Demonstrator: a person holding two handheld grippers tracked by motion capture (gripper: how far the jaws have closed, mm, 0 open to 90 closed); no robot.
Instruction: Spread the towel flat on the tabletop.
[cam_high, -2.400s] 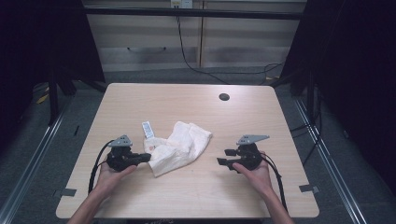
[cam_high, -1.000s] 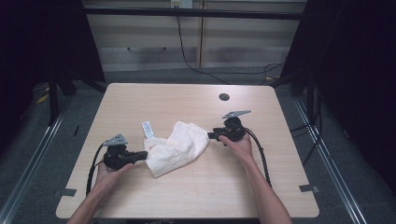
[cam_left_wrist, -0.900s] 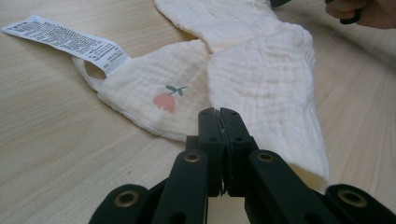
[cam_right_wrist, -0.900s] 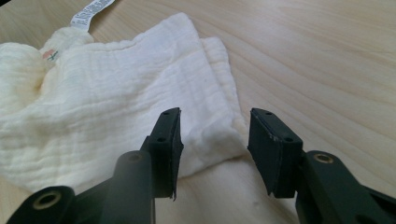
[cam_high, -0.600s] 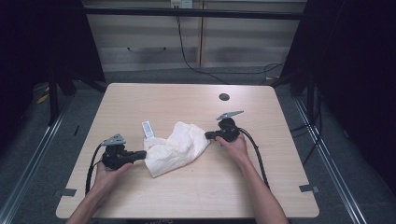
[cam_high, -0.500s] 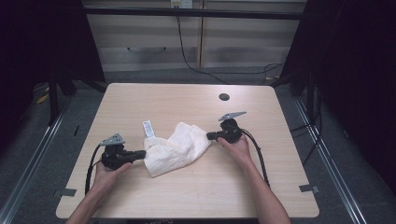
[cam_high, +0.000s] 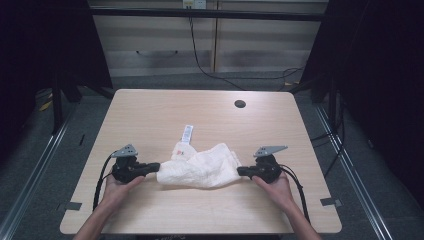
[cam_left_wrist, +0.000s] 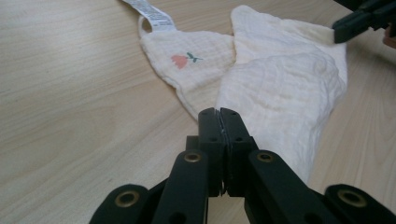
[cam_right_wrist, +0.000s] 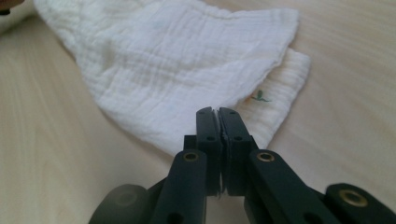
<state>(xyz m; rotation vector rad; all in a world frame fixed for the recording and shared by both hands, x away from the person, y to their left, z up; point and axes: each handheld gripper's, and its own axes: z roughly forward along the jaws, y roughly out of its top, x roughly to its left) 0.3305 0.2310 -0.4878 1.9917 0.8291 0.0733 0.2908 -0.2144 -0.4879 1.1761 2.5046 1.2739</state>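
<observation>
A white muslin cloth (cam_high: 200, 167) with a small flower mark (cam_left_wrist: 180, 59) lies crumpled and stretched sideways on the wooden table (cam_high: 150, 110). My left gripper (cam_high: 157, 166) is shut on the cloth's left corner; its jaws meet at the hem (cam_left_wrist: 219, 112). At the opposite end my right gripper (cam_high: 239, 171) is shut on the right corner, where the jaws (cam_right_wrist: 218, 111) pinch the edge of the cloth (cam_right_wrist: 177, 60). The right gripper (cam_left_wrist: 359, 21) also appears far off in the left gripper view. A white care label (cam_high: 187, 134) trails from the cloth's far side.
A round cable hole (cam_high: 240, 104) sits at the table's far right. Black cables trail from both grippers toward the front edge. Dark curtains and metal floor rails flank the table.
The right gripper closed on the cloth's far right corner and drew it toward the front right, which stretched the cloth out between both grippers. The left gripper stayed put.
</observation>
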